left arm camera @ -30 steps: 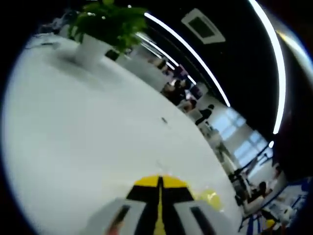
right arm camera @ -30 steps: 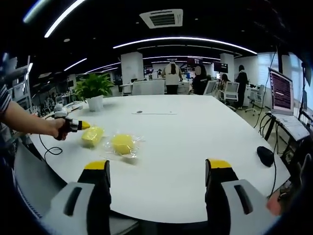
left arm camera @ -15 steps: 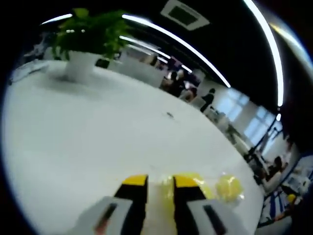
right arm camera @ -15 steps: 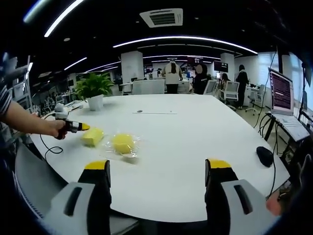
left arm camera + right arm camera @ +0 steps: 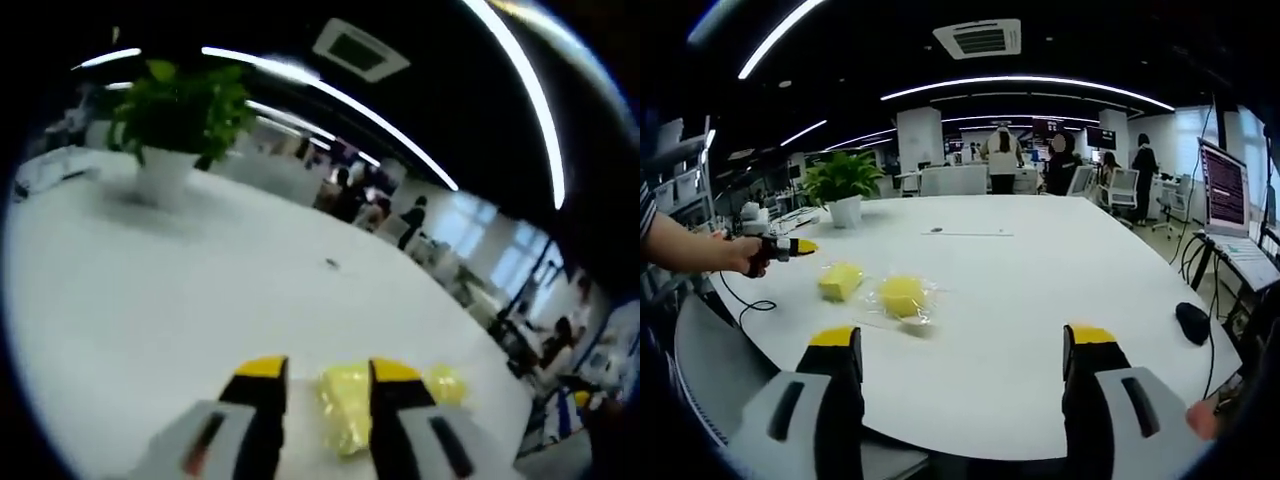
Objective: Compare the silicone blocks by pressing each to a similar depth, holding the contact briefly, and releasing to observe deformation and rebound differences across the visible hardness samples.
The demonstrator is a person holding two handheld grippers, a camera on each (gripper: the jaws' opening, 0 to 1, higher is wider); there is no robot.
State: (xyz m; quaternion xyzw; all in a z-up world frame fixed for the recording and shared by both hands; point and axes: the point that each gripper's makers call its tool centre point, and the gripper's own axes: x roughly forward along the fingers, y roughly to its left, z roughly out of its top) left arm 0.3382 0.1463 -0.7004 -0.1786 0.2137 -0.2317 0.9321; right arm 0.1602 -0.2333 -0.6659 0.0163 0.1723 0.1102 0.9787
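1. Silicone blocks lie on the white round table (image 5: 1060,300): a yellow squarish block (image 5: 840,281) toward the table's near-left part in the right gripper view, and a second yellow block (image 5: 902,296) just beside it, sitting in a clear plastic wrapper (image 5: 912,322).
2. In the left gripper view the squarish block (image 5: 343,405) shows between and just beyond the two yellow-tipped jaws, and the wrapped block (image 5: 445,384) peeks out past the right-hand jaw.
3. The left gripper (image 5: 318,372) has its jaws parted by a narrow gap and holds nothing; whether the tips touch the squarish block cannot be told from this angle.
4. From the right gripper view the left gripper (image 5: 800,246) is held in a person's hand (image 5: 746,255), its yellow tip near the squarish block but apart from it, slightly above the tabletop.
5. The right gripper (image 5: 971,342) stands wide open and empty, well apart from both blocks, near the table's front edge.
6. A potted green plant (image 5: 843,184) in a white pot stands farther back on the table; a black cable (image 5: 748,303) trails off the left edge.
7. A dark computer mouse (image 5: 1192,322) rests near the right edge, with a lit laptop screen (image 5: 1226,188) beyond it.
8. People stand and sit in the office background.
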